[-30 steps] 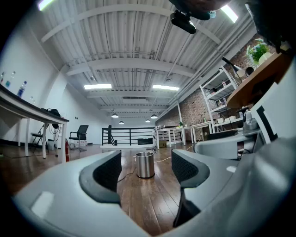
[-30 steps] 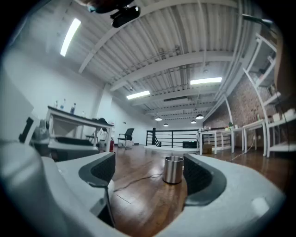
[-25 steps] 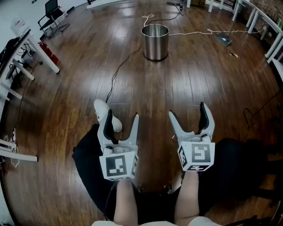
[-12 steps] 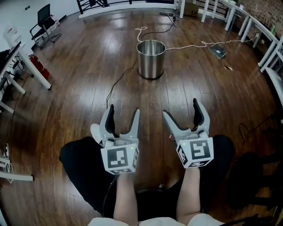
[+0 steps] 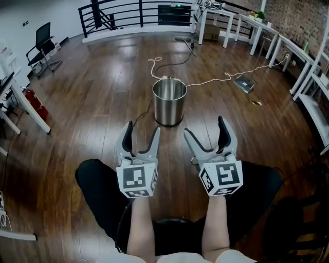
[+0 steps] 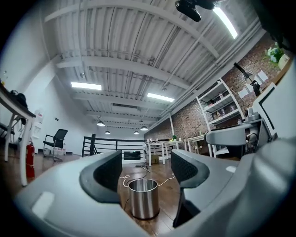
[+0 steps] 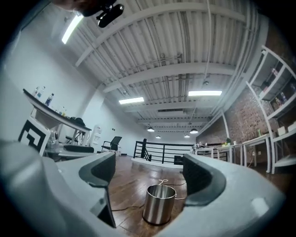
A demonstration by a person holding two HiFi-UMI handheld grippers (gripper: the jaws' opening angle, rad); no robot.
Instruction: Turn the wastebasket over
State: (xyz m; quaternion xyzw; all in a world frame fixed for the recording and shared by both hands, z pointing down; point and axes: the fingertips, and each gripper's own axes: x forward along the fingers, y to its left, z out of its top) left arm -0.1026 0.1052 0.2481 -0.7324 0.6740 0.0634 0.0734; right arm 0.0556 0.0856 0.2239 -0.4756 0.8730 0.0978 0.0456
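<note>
A shiny steel wastebasket (image 5: pixel 168 102) stands upright, mouth up, on the wooden floor ahead of me. Both grippers are held in the air in front of it, apart from it. My left gripper (image 5: pixel 140 136) is open and empty, and my right gripper (image 5: pixel 206 131) is open and empty too. In the left gripper view the wastebasket (image 6: pixel 143 198) shows between the jaws, some way off. The right gripper view has the wastebasket (image 7: pixel 158 204) framed between its jaws as well.
A dark cable (image 5: pixel 145 112) and a white cord (image 5: pixel 216 78) run across the floor by the basket. White desks (image 5: pixel 280 46) line the right side, a black railing (image 5: pixel 134 13) the back, a black chair (image 5: pixel 43 46) and a desk leg (image 5: pixel 30 115) the left.
Both grippers have moved forward and up toward the wastebasket, which now sits nearer in the head view. Their jaws stay apart and empty.
</note>
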